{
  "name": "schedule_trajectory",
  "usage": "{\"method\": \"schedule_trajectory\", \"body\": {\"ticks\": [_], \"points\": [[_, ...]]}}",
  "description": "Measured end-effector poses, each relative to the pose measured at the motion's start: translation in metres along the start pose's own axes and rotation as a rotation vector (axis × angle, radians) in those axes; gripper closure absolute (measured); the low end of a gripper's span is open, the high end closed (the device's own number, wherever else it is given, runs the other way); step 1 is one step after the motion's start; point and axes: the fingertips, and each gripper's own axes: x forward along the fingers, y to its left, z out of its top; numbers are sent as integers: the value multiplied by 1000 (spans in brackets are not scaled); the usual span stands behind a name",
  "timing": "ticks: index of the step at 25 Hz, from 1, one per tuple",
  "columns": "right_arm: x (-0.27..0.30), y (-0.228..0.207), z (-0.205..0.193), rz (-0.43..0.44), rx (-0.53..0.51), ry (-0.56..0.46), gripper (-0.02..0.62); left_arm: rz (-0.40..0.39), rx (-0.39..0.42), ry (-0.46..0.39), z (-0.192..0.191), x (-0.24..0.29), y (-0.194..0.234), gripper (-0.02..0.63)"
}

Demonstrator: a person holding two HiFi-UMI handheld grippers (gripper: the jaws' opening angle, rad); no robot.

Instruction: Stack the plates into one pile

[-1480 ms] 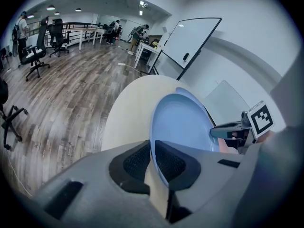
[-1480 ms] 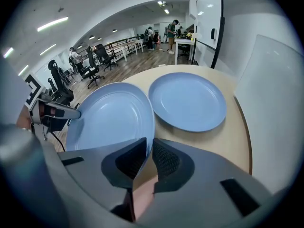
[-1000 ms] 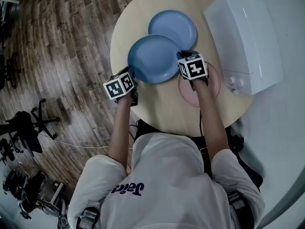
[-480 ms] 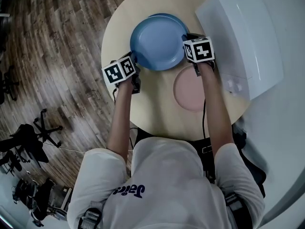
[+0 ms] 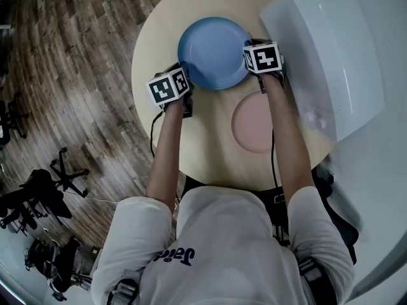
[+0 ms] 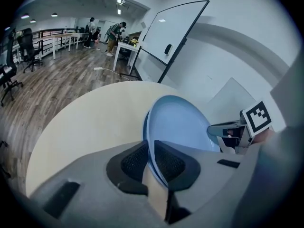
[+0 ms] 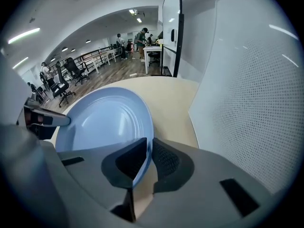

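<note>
A blue plate is over the far middle of the round table, held by its rim on both sides. My left gripper is shut on its left rim, the pads pinching the edge. On the opposite rim my right gripper is shut. A second blue plate lies under it and shows only as a thin darker edge in the left gripper view. A pink plate lies flat on the table nearer me, right of centre.
A big white perforated panel covers the table's right side, close to my right gripper. A whiteboard stands beyond the table. Office chairs stand on the wooden floor to the left.
Both grippers carried the blue plate away from me and rightward, from beside the pink plate to over the far blue plate, which is now covered. The pink plate stayed put.
</note>
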Motion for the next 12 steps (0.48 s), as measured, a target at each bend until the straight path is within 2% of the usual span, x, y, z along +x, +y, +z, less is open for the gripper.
{"method": "schedule_trajectory", "body": {"ticks": [3,7,8,9,10,12], "points": [[7,-1,-5,-21,-30,22,548,17,14,-15,0,3,0,572],[8,2,-1,-24,-57,-12,546,12,63,-41,2,2,-3,554],[8,2,-2,-22,-47,-21,526,-6,74,-43,1,2,-6,498],[7,3,-3,-21,-32,-26,439,-28,80,-41,-1,2,-11,448],[5,4,-6,-19,-17,-27,382,-47,83,-36,-3,0,-15,402],[-4,8,-10,-10,-2,-41,376,-66,91,-33,-7,-6,-20,385]]}}
